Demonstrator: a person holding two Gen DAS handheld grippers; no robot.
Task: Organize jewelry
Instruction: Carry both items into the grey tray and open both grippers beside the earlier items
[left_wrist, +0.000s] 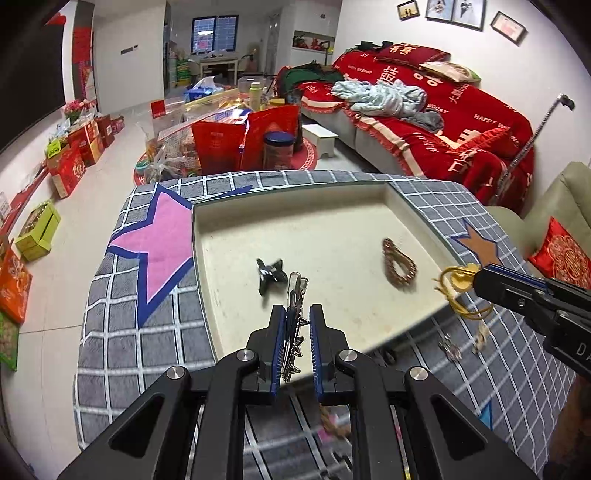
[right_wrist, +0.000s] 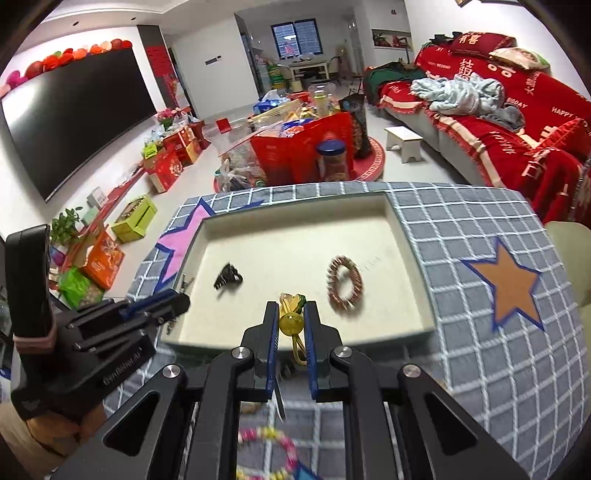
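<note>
On the left, a pink star (left_wrist: 162, 236) is stitched into the grey checked cloth (left_wrist: 122, 332) that covers the table, and the cream tray (left_wrist: 332, 184) sits on that cloth just to its right. The left gripper (left_wrist: 297, 332) hangs over the tray's near edge with its blue-padded jaws drawn narrow on a silver metal hair clip (left_wrist: 295, 295), which stands up between the pads and sticks out past their tips. Inside the tray, a small black claw clip (left_wrist: 270, 277) lies on the floor near the left wall, just beyond the held clip. Further right, a brown beaded bracelet (left_wrist: 398, 264) lies flat on the tray floor, well apart from the claw clip. The right gripper (right_wrist: 291, 321) comes in over the tray's near right corner, its jaws closed on a yellow bead charm with yellow cord loops (right_wrist: 290, 320) that hang below the pads. On the cloth in front of the tray, two small silvery pieces (left_wrist: 448, 347) lie near each other, too blurred to name. At the far right an orange star (right_wrist: 506, 288) marks the cloth.
</note>
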